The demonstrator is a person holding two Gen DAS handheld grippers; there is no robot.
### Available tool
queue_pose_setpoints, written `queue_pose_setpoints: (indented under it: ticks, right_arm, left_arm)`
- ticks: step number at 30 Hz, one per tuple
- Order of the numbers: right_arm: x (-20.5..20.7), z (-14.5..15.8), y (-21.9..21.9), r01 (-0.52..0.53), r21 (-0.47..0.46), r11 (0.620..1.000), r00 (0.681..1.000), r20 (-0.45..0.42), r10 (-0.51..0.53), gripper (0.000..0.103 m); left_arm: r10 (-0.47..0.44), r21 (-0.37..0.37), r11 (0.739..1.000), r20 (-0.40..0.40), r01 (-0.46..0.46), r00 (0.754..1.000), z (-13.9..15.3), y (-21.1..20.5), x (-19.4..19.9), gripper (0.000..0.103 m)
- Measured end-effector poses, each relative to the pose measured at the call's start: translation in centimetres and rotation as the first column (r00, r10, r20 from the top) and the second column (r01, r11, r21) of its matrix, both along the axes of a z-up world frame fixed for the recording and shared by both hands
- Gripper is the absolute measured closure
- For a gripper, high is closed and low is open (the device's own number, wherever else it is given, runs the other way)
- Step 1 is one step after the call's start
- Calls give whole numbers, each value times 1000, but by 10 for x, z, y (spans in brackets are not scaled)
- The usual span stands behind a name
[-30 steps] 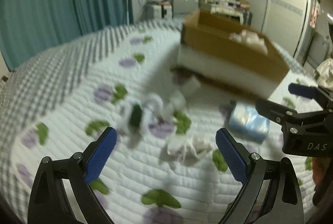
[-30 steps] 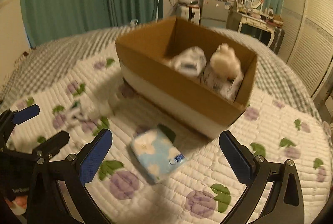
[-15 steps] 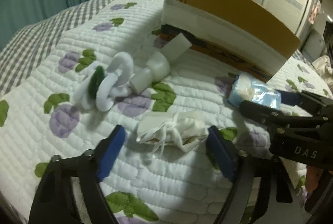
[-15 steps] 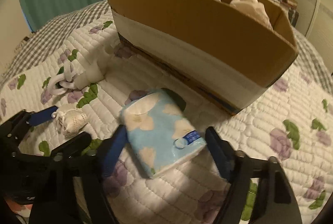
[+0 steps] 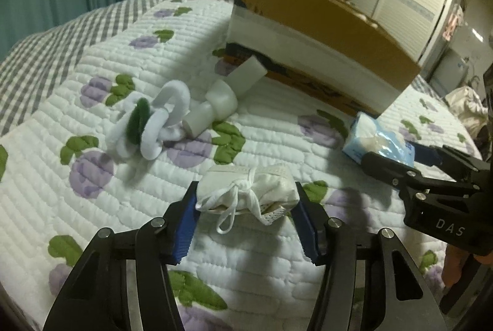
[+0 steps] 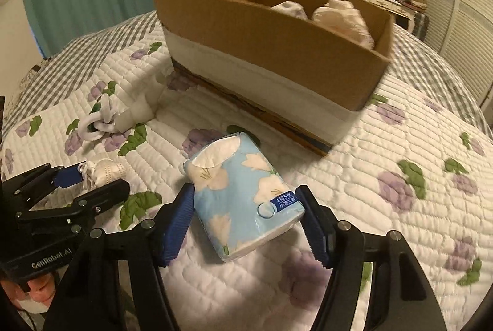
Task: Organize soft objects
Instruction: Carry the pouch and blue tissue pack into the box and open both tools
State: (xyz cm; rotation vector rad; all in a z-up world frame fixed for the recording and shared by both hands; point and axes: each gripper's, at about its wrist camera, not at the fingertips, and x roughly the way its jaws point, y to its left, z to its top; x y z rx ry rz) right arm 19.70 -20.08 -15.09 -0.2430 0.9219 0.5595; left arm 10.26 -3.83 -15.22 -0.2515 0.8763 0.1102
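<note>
A white drawstring pouch [image 5: 249, 187] lies on the quilt between the pads of my left gripper [image 5: 246, 220], which touch its two sides. It also shows in the right wrist view [image 6: 104, 171]. A blue flowered tissue pack [image 6: 243, 192] lies between the pads of my right gripper [image 6: 248, 220], which touch its sides; it also shows in the left wrist view [image 5: 379, 143]. A cardboard box [image 6: 277, 32] behind holds white soft items [image 6: 342, 17].
A white ring toy with a green piece [image 5: 151, 121] and white foam pieces [image 5: 222, 100] lie left of the box [image 5: 323, 32]. The flowered quilt [image 6: 416, 146] covers the bed. Curtains, a dresser and a wardrobe stand behind.
Both grippers have come down to the quilt and narrowed, the left around the pouch, the right around the tissue pack.
</note>
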Motion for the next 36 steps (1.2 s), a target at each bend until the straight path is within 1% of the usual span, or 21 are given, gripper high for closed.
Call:
queue_pose_setpoints:
  ticks: [3, 7, 10, 12, 13, 15, 19, 21, 25, 27, 29, 30, 32, 33, 36]
  right_arm:
    - [-8, 11, -6, 40, 6, 999, 999, 15, -40, 38]
    - [-24, 34, -12, 101, 37, 994, 994, 38, -102, 38]
    - [-36, 54, -13, 123, 46, 991, 990, 70, -126, 38]
    - [-43, 72, -11, 134, 51, 990, 986, 94, -138, 38]
    - [-47, 84, -10, 137, 50, 989, 983, 119, -142, 38]
    - [-49, 103, -8, 140, 52, 989, 977, 155, -146, 38]
    - [-41, 151, -2, 152, 75, 986, 959, 230, -165, 38]
    - [-34, 172, 0, 155, 84, 984, 948, 267, -172, 38]
    - [-6, 211, 5, 172, 112, 979, 926, 320, -200, 38]
    - [11, 220, 6, 182, 124, 975, 919, 332, -214, 38]
    - [33, 222, 9, 198, 138, 971, 911, 341, -234, 38]
    - [42, 221, 10, 204, 143, 969, 909, 339, -241, 38]
    - [65, 212, 12, 214, 161, 963, 911, 322, -256, 38]
    - [75, 206, 13, 220, 168, 961, 913, 311, -264, 38]
    - [108, 182, 11, 247, 176, 953, 918, 274, -288, 38]
  left_arm:
    - [-19, -2, 1000, 25, 19, 1000, 15, -1, -4, 47]
    - [-66, 22, 998, 47, 65, 997, 39, -3, -6, 47]
    - [-120, 62, 991, 72, 115, 990, 61, -4, -7, 47]
    - [-147, 88, 986, 92, 139, 985, 74, -2, -6, 47]
    - [-158, 109, 983, 106, 147, 982, 81, -2, -4, 47]
    - [-187, 174, 971, 142, 161, 972, 101, 0, 1, 47]
    - [-232, 206, 960, 213, 189, 949, 136, 6, 19, 47]
    - [-255, 244, 950, 243, 196, 936, 155, 8, 35, 47]
    - [-285, 280, 939, 299, 202, 911, 181, 13, 70, 47]
    - [-313, 302, 929, 330, 215, 891, 190, 13, 90, 47]
    - [-329, 304, 924, 332, 230, 884, 191, 12, 111, 47]
    - [-337, 288, 925, 315, 249, 887, 189, 13, 129, 47]
    - [-337, 269, 927, 293, 261, 895, 183, 12, 149, 47]
    - [-335, 269, 927, 281, 261, 900, 177, 11, 164, 47]
    - [-356, 282, 915, 230, 288, 906, 152, 5, 197, 47]
